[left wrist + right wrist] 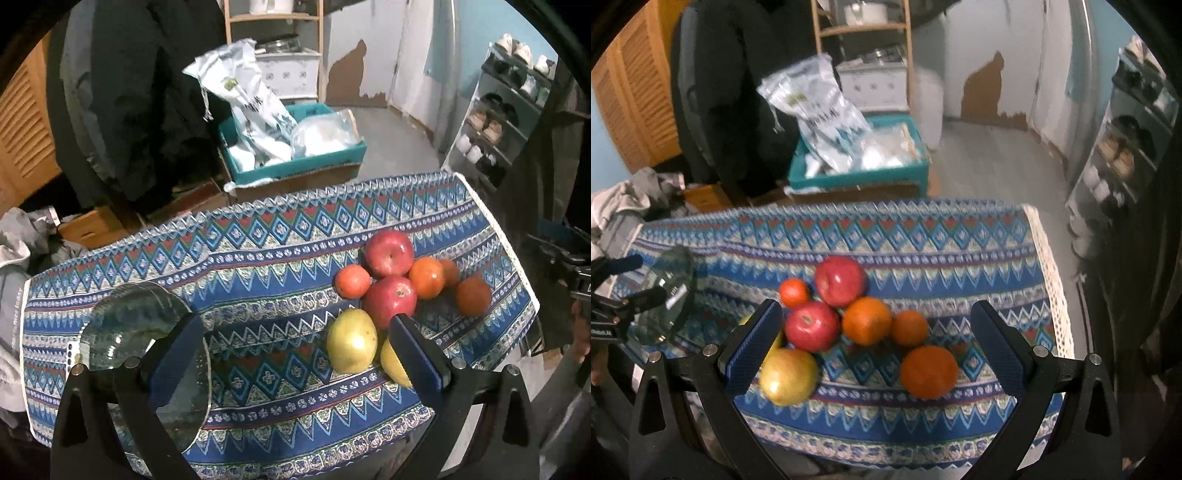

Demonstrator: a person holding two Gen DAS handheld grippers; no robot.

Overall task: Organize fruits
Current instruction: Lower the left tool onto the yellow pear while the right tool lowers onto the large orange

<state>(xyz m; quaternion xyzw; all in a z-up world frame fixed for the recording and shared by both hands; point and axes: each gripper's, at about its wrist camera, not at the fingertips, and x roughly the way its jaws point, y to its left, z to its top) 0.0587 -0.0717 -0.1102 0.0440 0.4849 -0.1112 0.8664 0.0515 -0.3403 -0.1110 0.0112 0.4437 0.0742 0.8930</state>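
gaping left claw (295, 347) and right claw (875, 339) over fruit pile (849, 317); bag (255, 107) lettering unreadable

Two red apples (840, 280), two yellow apples (788, 376), four oranges (929, 371) (one glass bowl (144, 332)).

A woven, matt patterned tablecloth (923, 236) with a lace-like white edge lies under both grippers. Ahead of the right gripper (875, 347), glossy, smooth red apples (812, 326) and duller, matt oranges (929, 371). The fingers (753, 350) are matt black plastic with textured blue pads. By the left gripper (299, 358), a clear, shiny glass bowl (133, 325).
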